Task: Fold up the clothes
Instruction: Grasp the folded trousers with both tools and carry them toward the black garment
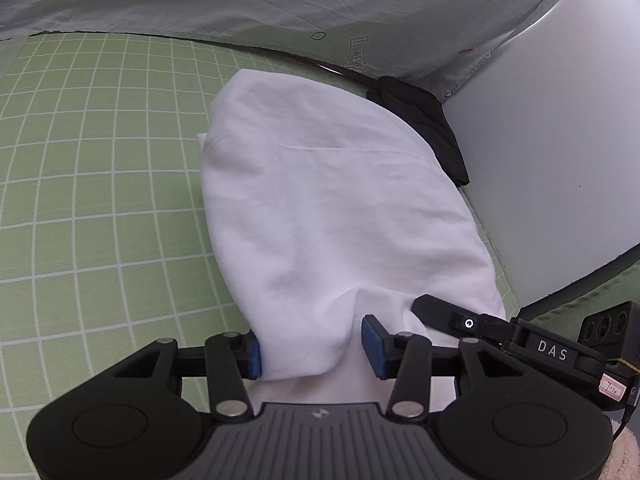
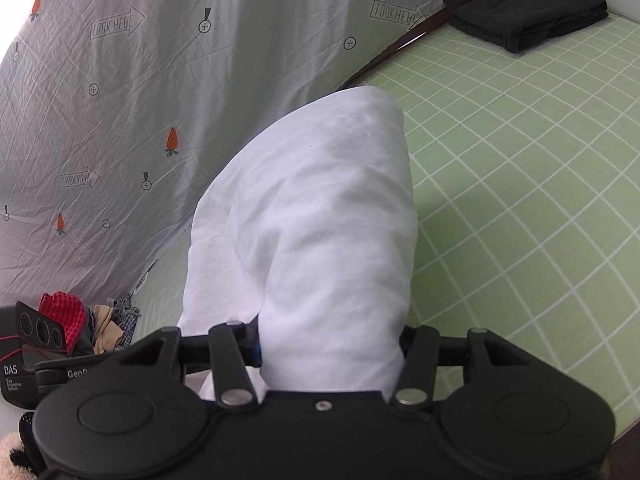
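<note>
**Both grippers hold the folded white garment above the green mat**

Your left gripper (image 1: 312,354) stands about half open, its blue pads (image 1: 253,358) pressed against a thick bunch of the soft white folded cotton garment (image 1: 320,200). The cloth fills the gap between the fingers and stretches away from them toward the far side, over the pale green grid-lined cutting mat (image 1: 100,180).

Your right gripper (image 2: 330,354) is likewise about half open, clamped on another bunch of the white garment (image 2: 320,220); its pads are mostly hidden by the cloth, which bulges out past both fingers and runs forward over the mat.

A black folded cloth (image 2: 524,16) lies at the mat's far edge, well apart from the fingers. A grey printed sheet (image 2: 120,100) hangs behind, and a heap of mixed clothes (image 2: 92,320) sits near left.
</note>
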Available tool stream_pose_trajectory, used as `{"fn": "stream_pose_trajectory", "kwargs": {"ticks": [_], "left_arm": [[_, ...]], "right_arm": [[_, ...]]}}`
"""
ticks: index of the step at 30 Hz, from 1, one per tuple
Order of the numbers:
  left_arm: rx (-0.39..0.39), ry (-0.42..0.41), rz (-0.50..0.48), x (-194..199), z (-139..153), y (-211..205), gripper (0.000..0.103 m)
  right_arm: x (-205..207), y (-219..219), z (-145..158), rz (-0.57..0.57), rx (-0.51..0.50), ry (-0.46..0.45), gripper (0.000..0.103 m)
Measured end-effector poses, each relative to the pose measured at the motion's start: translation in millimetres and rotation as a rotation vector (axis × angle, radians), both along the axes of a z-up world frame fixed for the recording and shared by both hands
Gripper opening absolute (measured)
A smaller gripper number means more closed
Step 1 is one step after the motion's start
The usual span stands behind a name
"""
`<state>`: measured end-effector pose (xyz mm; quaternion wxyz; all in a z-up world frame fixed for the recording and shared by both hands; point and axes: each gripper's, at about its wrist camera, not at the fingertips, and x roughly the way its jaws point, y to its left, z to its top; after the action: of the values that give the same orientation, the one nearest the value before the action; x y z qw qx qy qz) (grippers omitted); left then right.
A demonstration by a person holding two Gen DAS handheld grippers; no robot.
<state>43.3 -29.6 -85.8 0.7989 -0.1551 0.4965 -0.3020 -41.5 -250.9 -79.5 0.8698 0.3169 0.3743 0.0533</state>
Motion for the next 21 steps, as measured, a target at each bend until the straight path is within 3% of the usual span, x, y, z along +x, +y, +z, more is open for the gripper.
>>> {"fn": "stream_pose_trajectory", "kwargs": {"ticks": [12,21], "left_arm": [[-0.187,0.022,0.08,28.2,22.0,-203.6,0.048],[-0.182,-0.014,0.042,86.5,35.4,-308.5,0.049]], "right_arm": [[26.3,-236.3,49.6,-0.009,-0.084,-0.073,0.051],[87.1,-355.8,58.5,0.009,-0.075,-0.09,0.051]]}}
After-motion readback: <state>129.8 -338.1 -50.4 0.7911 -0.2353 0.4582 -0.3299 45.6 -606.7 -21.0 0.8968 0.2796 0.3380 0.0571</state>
